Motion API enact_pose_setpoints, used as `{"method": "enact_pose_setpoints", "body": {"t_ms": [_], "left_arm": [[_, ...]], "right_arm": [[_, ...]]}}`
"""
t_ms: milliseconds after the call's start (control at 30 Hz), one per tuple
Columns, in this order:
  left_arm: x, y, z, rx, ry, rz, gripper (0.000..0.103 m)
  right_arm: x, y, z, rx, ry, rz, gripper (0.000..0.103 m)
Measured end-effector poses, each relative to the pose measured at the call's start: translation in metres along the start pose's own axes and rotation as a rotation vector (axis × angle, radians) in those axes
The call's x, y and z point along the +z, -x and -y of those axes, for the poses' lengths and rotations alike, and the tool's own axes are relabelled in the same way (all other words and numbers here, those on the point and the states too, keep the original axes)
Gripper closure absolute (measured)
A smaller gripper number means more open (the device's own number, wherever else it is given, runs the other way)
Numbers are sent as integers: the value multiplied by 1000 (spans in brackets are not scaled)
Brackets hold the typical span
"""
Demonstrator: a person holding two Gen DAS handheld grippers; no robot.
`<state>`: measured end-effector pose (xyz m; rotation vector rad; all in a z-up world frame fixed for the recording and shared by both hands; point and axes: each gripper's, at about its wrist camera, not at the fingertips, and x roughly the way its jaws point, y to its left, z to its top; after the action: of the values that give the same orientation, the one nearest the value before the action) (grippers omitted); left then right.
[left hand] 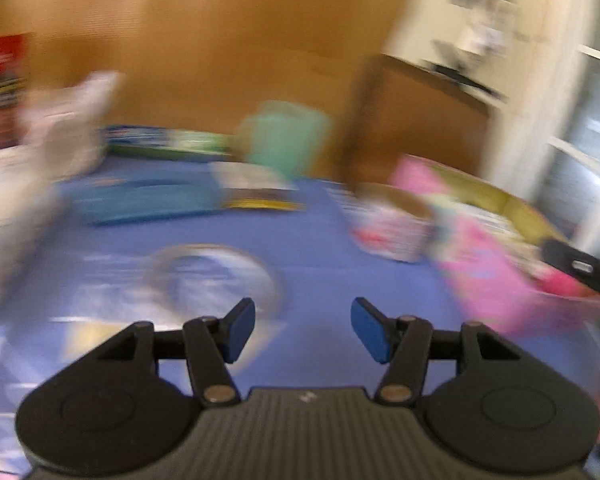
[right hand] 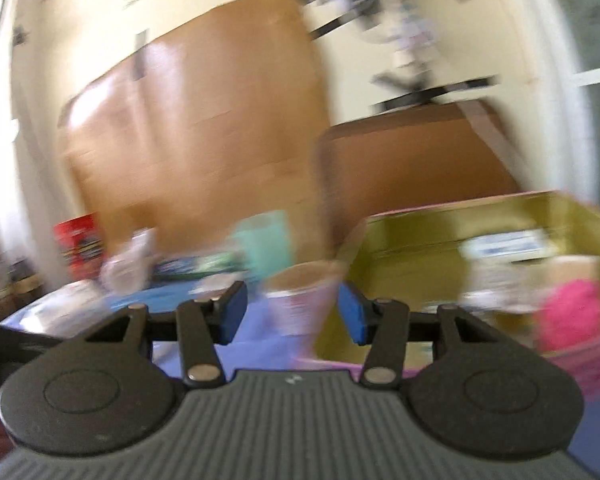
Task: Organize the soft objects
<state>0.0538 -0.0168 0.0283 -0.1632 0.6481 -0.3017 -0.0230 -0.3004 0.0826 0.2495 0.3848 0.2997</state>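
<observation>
No lettering reads anywhere (motion blur smears it all), not even on the red box (right hand: 80, 244) at nine o'clock.

Both views are showing the same tool. The left gripper (left hand: 303, 330) is wearing a ribbed dark-grey housing at six o'clock, flanked by two round black discs at seven and five o'clock. Black link arms with silver rivets are carrying blue pads (left hand: 242, 330). The right gripper (right hand: 293, 312) is matching it, blue pads (right hand: 233, 312) included.
</observation>
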Motion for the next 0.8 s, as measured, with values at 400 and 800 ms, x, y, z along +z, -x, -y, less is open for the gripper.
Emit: {"method": "enact_pose_setpoints", "body": {"t_ms": [400,800], "left_arm": [[-10,3,-87,93,182,73,46],[-11,4,-94,38,225,89,46]], "right_arm": [[23,-238,-83,-58,-7,-272,15],[4,-246,-68,-129,-20,-432,37]]}}
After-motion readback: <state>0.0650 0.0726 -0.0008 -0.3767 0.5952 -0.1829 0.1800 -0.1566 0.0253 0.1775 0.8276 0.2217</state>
